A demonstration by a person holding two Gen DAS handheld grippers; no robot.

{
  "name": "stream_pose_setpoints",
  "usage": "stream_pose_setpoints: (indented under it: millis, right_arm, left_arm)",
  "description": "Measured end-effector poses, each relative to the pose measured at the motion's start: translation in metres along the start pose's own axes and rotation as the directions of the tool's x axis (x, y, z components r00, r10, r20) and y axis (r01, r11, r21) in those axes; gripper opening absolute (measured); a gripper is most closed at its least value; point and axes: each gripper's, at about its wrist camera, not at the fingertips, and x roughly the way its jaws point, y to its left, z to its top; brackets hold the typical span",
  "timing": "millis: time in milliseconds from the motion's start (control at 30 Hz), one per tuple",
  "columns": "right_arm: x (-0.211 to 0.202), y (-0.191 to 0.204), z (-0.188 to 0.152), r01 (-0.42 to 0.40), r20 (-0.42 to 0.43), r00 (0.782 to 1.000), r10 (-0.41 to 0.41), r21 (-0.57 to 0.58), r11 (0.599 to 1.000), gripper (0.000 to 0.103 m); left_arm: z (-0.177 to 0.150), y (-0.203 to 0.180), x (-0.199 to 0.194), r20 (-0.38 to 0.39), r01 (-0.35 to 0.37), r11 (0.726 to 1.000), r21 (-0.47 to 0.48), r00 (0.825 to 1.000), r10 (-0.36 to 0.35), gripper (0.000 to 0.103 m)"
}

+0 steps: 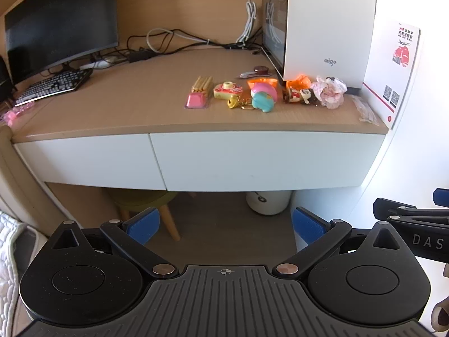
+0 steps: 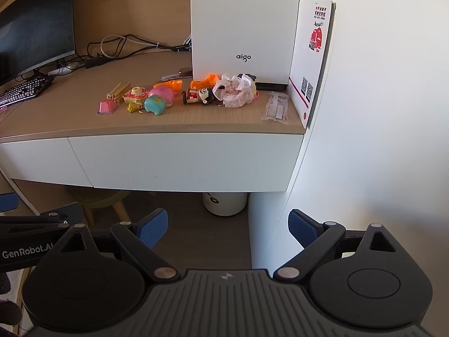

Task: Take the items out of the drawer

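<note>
The drawer is a plain white front with no visible handle, shut flush under the wooden desk top, straight ahead of and above the left gripper. A second white front sits beside it to the left. In the right wrist view the same drawer lies ahead and slightly left of the right gripper.

On the desk above the drawer, a row of small things lies well beyond both grippers: a pink tray with tan sticks, a yellow toy camera, a teal and pink squishy toy, an orange piece, a small figure, and a crumpled pink-white cloth. A clear plastic packet lies further right, near a white card.

Both grippers have their blue-padded fingers spread wide, holding nothing and touching nothing. The right gripper's black frame shows just to the right of the left one.

Behind the toys stands a white box marked aigo; off to the left are a monitor and keyboard.
</note>
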Motion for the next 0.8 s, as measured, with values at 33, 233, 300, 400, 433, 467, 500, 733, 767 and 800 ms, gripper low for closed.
stream_pose_setpoints:
  millis: [33, 233, 300, 400, 433, 467, 500, 733, 767, 800]
  right_arm:
    - [0.0, -0.0002, -0.0001, 0.0, 0.0, 1.0, 0.0, 0.0, 1.0, 0.094]
    - [0.0009, -0.003, 0.0002, 0.003, -0.001, 1.0, -0.003, 0.006, 1.0, 0.094]
    - [0.0016, -0.0039, 0.0001, 0.003, -0.003, 1.0, -0.003, 0.009, 1.0, 0.094]
    - [0.0018, -0.0043, 0.0001, 0.002, -0.003, 1.0, -0.002, 0.011, 1.0, 0.094]
    - [0.0017, -0.0043, 0.0, 0.003, -0.003, 1.0, -0.003, 0.01, 1.0, 0.094]
    - [0.0018, -0.0043, -0.0001, 0.003, -0.002, 1.0, -0.003, 0.01, 1.0, 0.094]
    - [0.0018, -0.0043, -0.0002, 0.003, -0.003, 1.0, -0.003, 0.011, 1.0, 0.094]
    - [0.002, -0.0048, -0.0002, 0.003, -0.003, 1.0, -0.003, 0.01, 1.0, 0.094]
    - [0.0021, -0.0049, -0.0002, 0.003, -0.003, 1.0, -0.003, 0.01, 1.0, 0.094]
    - [0.0022, -0.0051, -0.0001, 0.002, -0.003, 1.0, -0.002, 0.01, 1.0, 0.094]
  left_arm:
    - [0.0001, 0.0001, 0.0, 0.0, 0.001, 1.0, 0.0, 1.0, -0.001, 0.103]
    - [0.0012, -0.0017, 0.0009, -0.002, 0.003, 1.0, 0.001, 1.0, -0.003, 0.103]
    - [0.0015, -0.0026, 0.0014, -0.003, 0.005, 1.0, 0.002, 1.0, -0.005, 0.103]
    - [0.0014, -0.0027, 0.0011, -0.003, 0.004, 1.0, 0.001, 1.0, -0.004, 0.103]
    - [0.0015, -0.0028, 0.0011, -0.003, 0.003, 1.0, 0.001, 1.0, -0.003, 0.103]
    - [0.0016, -0.0029, 0.0013, -0.003, 0.003, 1.0, 0.001, 1.0, -0.003, 0.103]
    - [0.0015, -0.0028, 0.0012, -0.004, 0.003, 1.0, 0.001, 1.0, -0.003, 0.103]
    - [0.0017, -0.0027, 0.0011, -0.003, 0.003, 1.0, 0.002, 1.0, -0.003, 0.103]
    - [0.0017, -0.0028, 0.0014, -0.003, 0.004, 1.0, 0.002, 1.0, -0.004, 0.103]
    - [0.0016, -0.0027, 0.0019, -0.003, 0.004, 1.0, 0.002, 1.0, -0.004, 0.103]
